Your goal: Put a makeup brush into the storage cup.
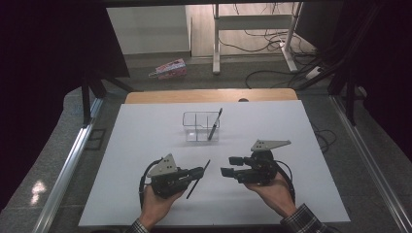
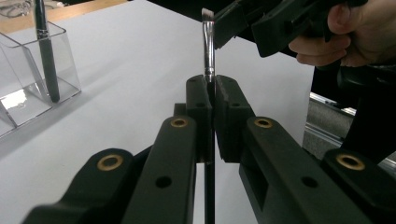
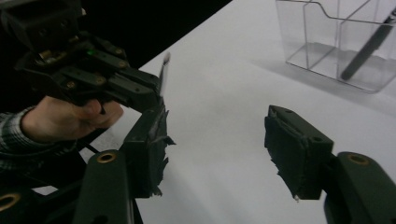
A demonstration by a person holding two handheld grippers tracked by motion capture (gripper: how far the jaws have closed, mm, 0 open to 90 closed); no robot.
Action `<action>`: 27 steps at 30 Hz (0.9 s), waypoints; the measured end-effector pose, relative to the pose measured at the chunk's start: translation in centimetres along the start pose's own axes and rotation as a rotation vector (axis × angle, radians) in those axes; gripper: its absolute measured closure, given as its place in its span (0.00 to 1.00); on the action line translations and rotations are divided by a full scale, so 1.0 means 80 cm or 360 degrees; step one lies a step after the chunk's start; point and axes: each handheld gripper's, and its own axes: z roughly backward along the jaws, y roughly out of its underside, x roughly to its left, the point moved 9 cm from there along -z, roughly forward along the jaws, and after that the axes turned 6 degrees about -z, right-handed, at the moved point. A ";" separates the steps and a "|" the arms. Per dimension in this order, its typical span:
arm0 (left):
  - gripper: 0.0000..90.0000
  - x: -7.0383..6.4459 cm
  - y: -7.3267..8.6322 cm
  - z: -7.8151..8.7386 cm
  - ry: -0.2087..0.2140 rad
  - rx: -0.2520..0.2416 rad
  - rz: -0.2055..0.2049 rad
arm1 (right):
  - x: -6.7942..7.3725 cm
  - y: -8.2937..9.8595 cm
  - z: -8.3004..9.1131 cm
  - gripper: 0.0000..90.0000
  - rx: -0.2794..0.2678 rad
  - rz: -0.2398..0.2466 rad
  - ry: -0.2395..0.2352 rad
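Right now my left claw (image 1: 198,171) is clamped tight on a thin makeup brush (image 1: 198,179), its two jaws pressed together around the handle near the metal ferrule. In the left gripper view the angled bristle tip (image 2: 207,15) rises straight up past the jaws, while the dark handle runs down between them. From the high view the brush slants across the white table (image 1: 145,141), bristle end pointing away from me and toward the middle, handle end nearer my side. My right claw (image 1: 232,166) stands wide open and grips nothing, its jaws well apart and aimed leftward at the brush; in the right gripper view the torn tape on its pads (image 3: 152,140) shows clearly. The two claws sit near each other at the near part of the table, not touching. Farther from me, near the table's middle, stands a clear divided organizer (image 1: 200,126), and a second dark brush (image 1: 214,124) leans upright in its right-hand compartment, tip sticking out above the rim.
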 end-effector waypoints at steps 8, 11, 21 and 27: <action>0.95 -0.002 0.001 -0.006 -0.0011 0.0025 -0.0024 | 0.009 -0.006 -0.012 0.53 0.0003 -0.0030 -0.0080; 0.95 -0.004 0.000 -0.007 -0.0014 0.0024 -0.0025 | 0.012 -0.008 -0.017 0.56 0.0011 -0.0029 -0.0091; 0.95 -0.005 -0.001 -0.009 -0.0027 0.0016 -0.0036 | 0.020 -0.013 -0.030 0.68 0.0027 -0.0036 -0.0143; 0.95 -0.005 -0.001 -0.009 -0.0032 0.0019 -0.0053 | 0.021 -0.014 -0.036 0.76 0.0033 -0.0047 -0.0161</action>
